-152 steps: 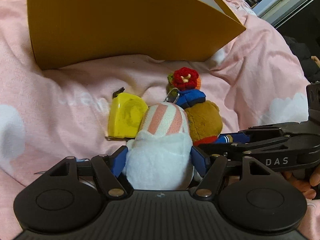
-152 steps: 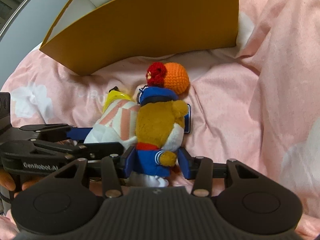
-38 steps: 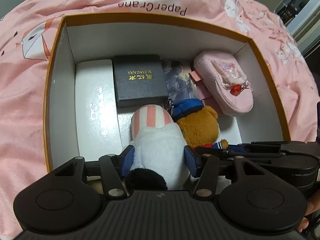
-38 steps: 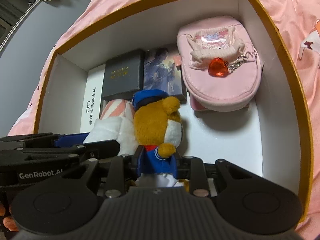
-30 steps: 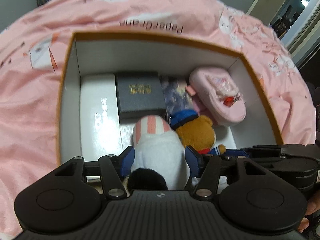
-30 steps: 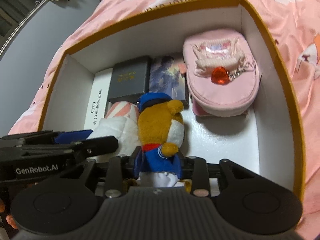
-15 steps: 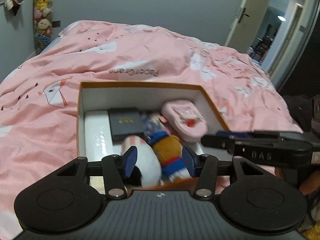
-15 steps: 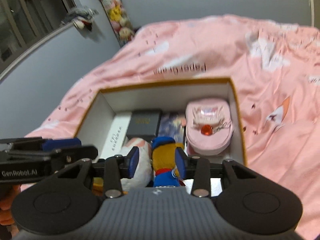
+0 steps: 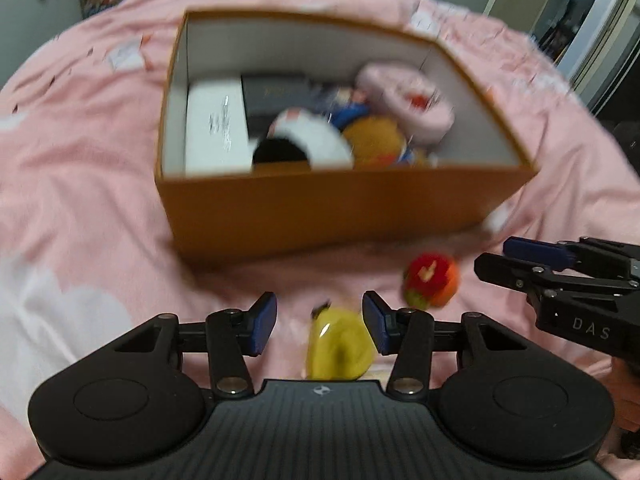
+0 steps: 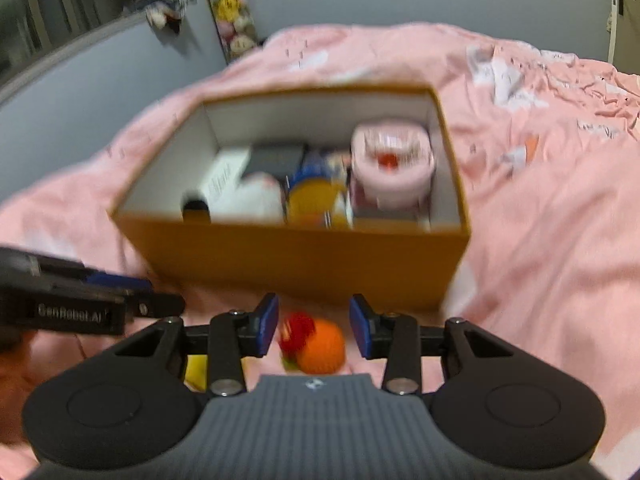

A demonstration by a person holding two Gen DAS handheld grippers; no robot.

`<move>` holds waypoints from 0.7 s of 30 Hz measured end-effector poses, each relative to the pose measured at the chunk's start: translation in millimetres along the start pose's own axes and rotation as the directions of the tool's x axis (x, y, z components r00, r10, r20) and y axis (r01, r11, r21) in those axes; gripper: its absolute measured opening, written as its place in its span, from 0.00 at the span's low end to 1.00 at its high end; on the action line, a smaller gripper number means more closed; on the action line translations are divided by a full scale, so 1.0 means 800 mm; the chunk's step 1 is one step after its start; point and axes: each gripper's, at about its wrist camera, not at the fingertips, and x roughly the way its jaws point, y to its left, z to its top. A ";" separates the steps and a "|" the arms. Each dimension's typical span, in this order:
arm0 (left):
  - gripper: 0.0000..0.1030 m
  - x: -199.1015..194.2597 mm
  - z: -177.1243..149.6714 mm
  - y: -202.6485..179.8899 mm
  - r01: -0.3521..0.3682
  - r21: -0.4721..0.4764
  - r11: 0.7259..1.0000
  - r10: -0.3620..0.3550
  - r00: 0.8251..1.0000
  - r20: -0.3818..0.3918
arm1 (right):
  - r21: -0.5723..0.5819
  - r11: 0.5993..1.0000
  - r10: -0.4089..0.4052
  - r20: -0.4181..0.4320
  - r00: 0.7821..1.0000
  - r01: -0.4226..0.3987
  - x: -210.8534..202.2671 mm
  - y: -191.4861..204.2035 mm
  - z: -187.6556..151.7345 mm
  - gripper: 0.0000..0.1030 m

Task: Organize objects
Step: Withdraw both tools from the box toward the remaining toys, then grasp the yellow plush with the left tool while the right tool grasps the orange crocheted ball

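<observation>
Both grippers hang empty over the bed in front of the filled box.

The orange box (image 9: 320, 208) sits on the pink bed (image 9: 80, 184), and two plush toys lie inside against its near wall: the white plush (image 9: 308, 140) left of the bear (image 9: 376, 140), with a white case (image 9: 214, 128), a dark case (image 9: 276, 92) and a pink pouch (image 9: 404, 100) around them. The left gripper (image 9: 316, 322) has just been narrowing its jaws, yet they grip nothing; the yellow toy (image 9: 340, 344) lies on the bed below, seen between them. The right gripper (image 10: 314, 324) is parted and empty too, above the crochet ball (image 10: 320, 346), which rests just before the box's near wall. Both views are blurred.
</observation>
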 end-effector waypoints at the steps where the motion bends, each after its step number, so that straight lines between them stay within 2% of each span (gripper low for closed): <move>1: 0.55 0.006 -0.003 0.001 0.006 -0.003 1.000 -0.006 1.000 -0.015 | 0.003 1.000 -0.004 -0.018 1.000 0.004 0.006 0.000 -0.005 0.40; 6: 0.55 0.033 -0.018 0.010 0.006 -0.033 0.999 -0.008 0.997 -0.071 | 0.022 1.000 -0.006 -0.035 0.999 0.006 0.015 -0.006 -0.012 0.40; 11: 0.55 0.049 -0.025 0.007 0.000 -0.018 1.000 -0.001 0.997 -0.079 | 0.022 1.000 0.004 -0.053 0.999 -0.002 0.023 -0.006 -0.014 0.40; 14: 0.59 0.054 -0.027 0.003 0.010 -0.012 1.000 -0.011 0.997 -0.077 | 0.017 1.000 0.008 -0.059 0.998 -0.008 0.026 -0.004 -0.016 0.40; 18: 0.59 0.065 -0.029 0.002 0.039 -0.024 0.999 -0.041 0.995 -0.086 | 0.012 1.000 0.011 -0.071 0.997 -0.010 0.031 -0.003 -0.018 0.40; 21: 0.48 0.073 -0.031 0.004 0.084 -0.051 0.995 -0.090 0.990 -0.109 | 0.016 1.000 0.008 -0.078 0.997 -0.007 0.033 -0.004 -0.019 0.40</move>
